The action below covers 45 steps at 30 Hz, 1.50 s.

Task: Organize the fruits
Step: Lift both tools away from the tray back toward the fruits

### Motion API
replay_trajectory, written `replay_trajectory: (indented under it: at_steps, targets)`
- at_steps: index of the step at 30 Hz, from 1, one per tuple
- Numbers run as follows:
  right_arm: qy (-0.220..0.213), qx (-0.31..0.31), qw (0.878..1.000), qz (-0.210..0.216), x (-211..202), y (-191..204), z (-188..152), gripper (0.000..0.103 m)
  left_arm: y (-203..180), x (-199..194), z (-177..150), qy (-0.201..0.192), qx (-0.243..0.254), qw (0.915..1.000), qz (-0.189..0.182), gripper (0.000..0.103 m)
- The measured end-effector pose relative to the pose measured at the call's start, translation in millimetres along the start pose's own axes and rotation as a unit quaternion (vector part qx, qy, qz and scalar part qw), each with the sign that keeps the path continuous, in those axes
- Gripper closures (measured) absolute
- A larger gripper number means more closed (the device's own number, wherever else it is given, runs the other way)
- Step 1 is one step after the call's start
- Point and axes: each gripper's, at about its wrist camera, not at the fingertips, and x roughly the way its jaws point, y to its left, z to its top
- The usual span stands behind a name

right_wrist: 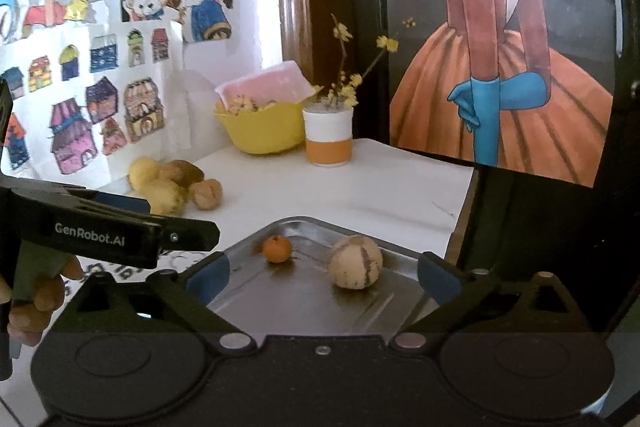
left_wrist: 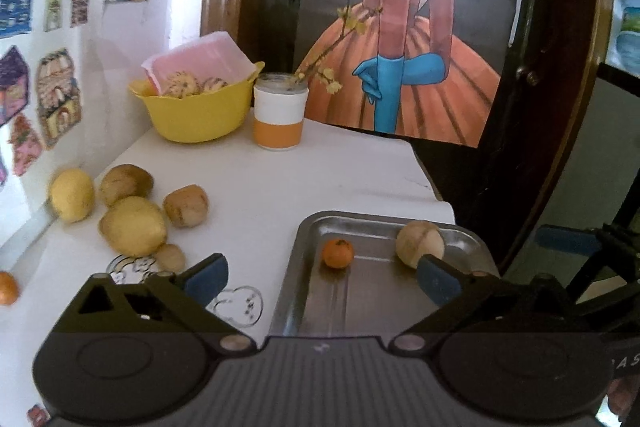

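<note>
Fruits (left_wrist: 134,225) heaped at the left of the frame should be gripped singly at mid-body and carried to the tray (left_wrist: 384,223), both grippers' jaws being held apart, empty.

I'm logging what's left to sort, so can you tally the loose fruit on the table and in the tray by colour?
Yellow: 2, a rear lemon and a front lemon on the table.
Tan-brown: 4, three on the table, one in the tray.
Orange: 2, one in the tray, one on the table's left edge.
Total: 8
</note>
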Motion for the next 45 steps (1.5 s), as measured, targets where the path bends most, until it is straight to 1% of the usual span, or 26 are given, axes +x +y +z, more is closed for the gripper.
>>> replay_trajectory:
  at_steps: [6,11,16,21,25,31,35,40,45]
  targets:
    - [0.007,-0.011,1.000,0.000,-40,28,-9,0.001,13,-44,-18,-0.005,0.003,1.0000,-0.001,0.001]
    - [0.025,-0.023,0.999,0.001,-67,54,-21,0.001,26,-74,-33,-0.004,0.004,1.0000,0.000,0.001]
    - [0.048,-0.031,0.998,0.008,-84,77,-31,0.001,41,-99,-48,-0.001,-0.002,1.0000,-0.002,0.001]
    - [0.070,-0.028,0.997,0.019,-92,99,-41,0.001,53,-119,-65,0.009,-0.002,1.0000,-0.001,0.001]
    - [0.091,-0.044,0.994,0.032,-91,121,-47,0.001,63,-131,-77,0.015,-0.002,0.9998,0.010,0.001]
    - [0.106,-0.071,0.989,0.070,-81,156,-46,0.001,91,-147,-90,0.027,-0.015,0.9986,0.043,0.001]
    - [0.111,-0.094,0.984,0.099,-66,179,-41,0.001,114,-156,-91,0.029,-0.021,0.9966,0.073,0.001]
    - [0.114,-0.122,0.977,0.136,-42,206,-28,0.001,142,-159,-89,0.035,-0.034,0.9928,0.109,0.001]
    - [0.098,-0.144,0.973,0.151,-18,222,-12,0.001,169,-152,-83,0.032,-0.052,0.9886,0.137,0.001]
